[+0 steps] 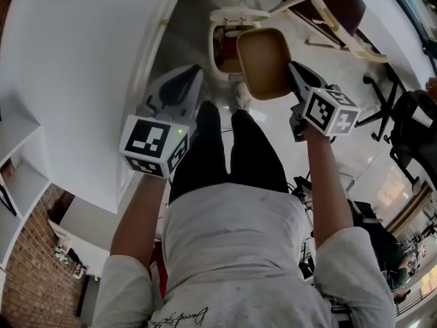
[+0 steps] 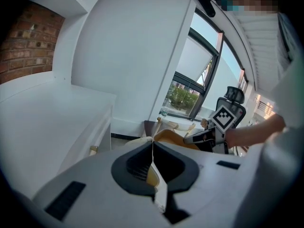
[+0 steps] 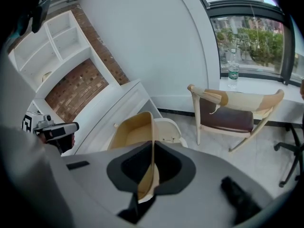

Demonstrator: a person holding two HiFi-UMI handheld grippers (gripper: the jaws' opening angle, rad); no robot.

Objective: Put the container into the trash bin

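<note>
A tan, shallow container (image 1: pixel 263 61) hangs tilted over the open white trash bin (image 1: pixel 225 46) on the floor ahead of the person's feet. My right gripper (image 1: pixel 293 70) is shut on the container's rim; in the right gripper view the rim runs edge-on between the jaws of the right gripper (image 3: pixel 153 148), and the container (image 3: pixel 130 132) covers part of the bin (image 3: pixel 168 127). My left gripper (image 1: pixel 196 74) is held to the left of the bin, jaws together, nothing in it. The left gripper view shows the left gripper (image 2: pixel 153 148) pointing toward the container (image 2: pixel 171 137).
A white cabinet (image 1: pixel 82 60) runs along the left, close to the left gripper. A wooden chair (image 1: pixel 328 5) with a dark seat stands beyond the bin, and a black office chair (image 1: pixel 392 98) is at the right. A bottle (image 3: pixel 232 72) stands on the window sill.
</note>
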